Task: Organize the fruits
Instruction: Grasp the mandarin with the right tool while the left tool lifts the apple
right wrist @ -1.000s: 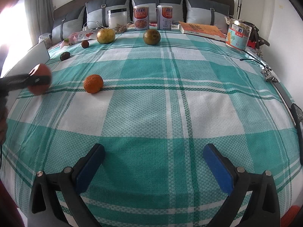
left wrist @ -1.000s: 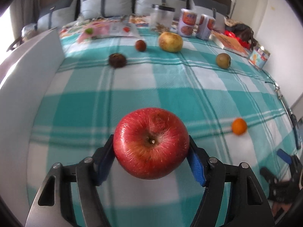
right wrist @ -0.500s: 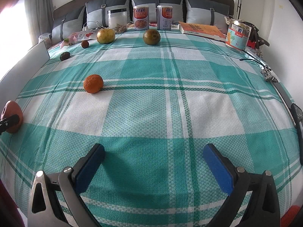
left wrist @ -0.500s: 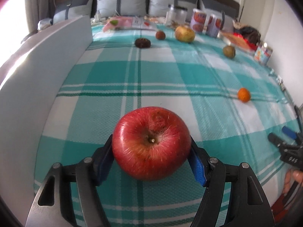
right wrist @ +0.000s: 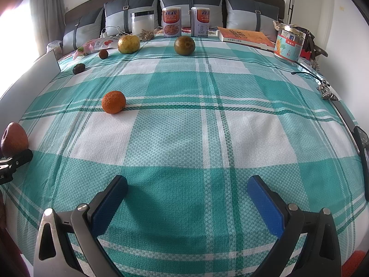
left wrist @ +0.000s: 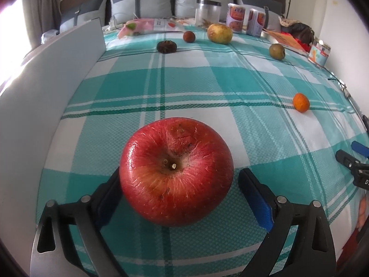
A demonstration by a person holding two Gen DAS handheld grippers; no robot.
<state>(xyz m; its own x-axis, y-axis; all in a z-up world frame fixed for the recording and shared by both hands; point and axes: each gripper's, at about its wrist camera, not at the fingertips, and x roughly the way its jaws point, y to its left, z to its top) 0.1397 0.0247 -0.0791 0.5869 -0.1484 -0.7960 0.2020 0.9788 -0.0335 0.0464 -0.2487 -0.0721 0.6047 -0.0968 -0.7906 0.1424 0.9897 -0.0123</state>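
A big red apple sits on the teal plaid bedspread between the fingers of my left gripper. The jaws have opened: the right pad stands clear of the apple, the left pad is at its side. The apple also shows at the left edge of the right wrist view. My right gripper is open and empty above the bedspread. An orange mandarin, a yellow-green pear, a green round fruit, a small brown fruit and a dark fruit lie farther back.
A grey-white board stands along the bed's left side. At the back stand a clear jar, two cans, an orange book, a tin and pillows. A snack bag lies at the back left.
The left gripper came down and back toward the board with the apple, set it on the bedspread and opened its jaws. The right gripper has not moved.
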